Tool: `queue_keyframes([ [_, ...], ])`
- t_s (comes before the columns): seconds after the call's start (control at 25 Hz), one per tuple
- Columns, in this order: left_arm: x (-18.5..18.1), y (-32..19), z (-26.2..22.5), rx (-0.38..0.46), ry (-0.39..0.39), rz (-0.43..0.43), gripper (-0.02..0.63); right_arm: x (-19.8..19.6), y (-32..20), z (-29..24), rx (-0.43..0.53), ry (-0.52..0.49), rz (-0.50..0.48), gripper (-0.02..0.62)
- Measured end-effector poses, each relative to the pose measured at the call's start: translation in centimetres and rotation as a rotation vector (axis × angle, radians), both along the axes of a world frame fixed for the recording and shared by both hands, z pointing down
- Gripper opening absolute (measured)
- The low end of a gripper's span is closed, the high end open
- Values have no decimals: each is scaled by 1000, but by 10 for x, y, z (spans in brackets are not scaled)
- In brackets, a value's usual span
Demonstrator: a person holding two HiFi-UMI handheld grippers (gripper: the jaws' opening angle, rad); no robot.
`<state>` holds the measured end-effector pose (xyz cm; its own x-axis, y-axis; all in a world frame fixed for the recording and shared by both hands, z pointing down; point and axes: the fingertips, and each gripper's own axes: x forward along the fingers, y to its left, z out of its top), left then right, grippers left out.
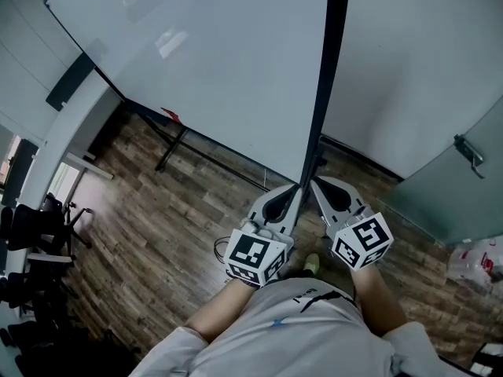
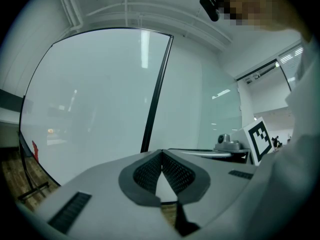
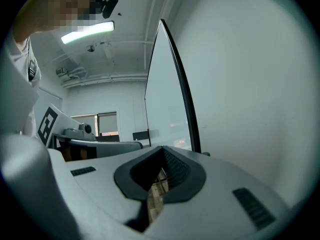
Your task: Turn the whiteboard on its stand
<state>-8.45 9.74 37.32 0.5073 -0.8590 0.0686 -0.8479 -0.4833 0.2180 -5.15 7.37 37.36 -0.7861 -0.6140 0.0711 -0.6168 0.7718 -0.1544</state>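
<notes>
The large whiteboard (image 1: 212, 61) fills the upper head view, and its black side frame (image 1: 324, 85) runs down towards me. Black stand legs (image 1: 169, 151) rest on the wood floor under it. My left gripper (image 1: 296, 187) and right gripper (image 1: 313, 181) sit side by side at the frame's lower end, one on each side of it. Both are shut with nothing between the pads. In the left gripper view the gripper (image 2: 161, 152) points at the board face (image 2: 95, 99) beside the frame (image 2: 155, 99). In the right gripper view the gripper (image 3: 162, 148) sees the board's frame (image 3: 181, 89) almost edge-on.
A pale wall (image 1: 409, 61) stands right behind the board's edge. A glass door with a handle (image 1: 470, 154) is at the right, with a plastic bag (image 1: 475, 261) on the floor below it. Black office chairs (image 1: 31, 230) stand at the far left.
</notes>
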Motion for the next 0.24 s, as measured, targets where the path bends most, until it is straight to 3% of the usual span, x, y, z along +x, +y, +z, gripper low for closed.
queue_keyframes([
  [0.24,0,-4,-1,2,0,2,12,-1,-4,1,-2,-3,-1,12],
])
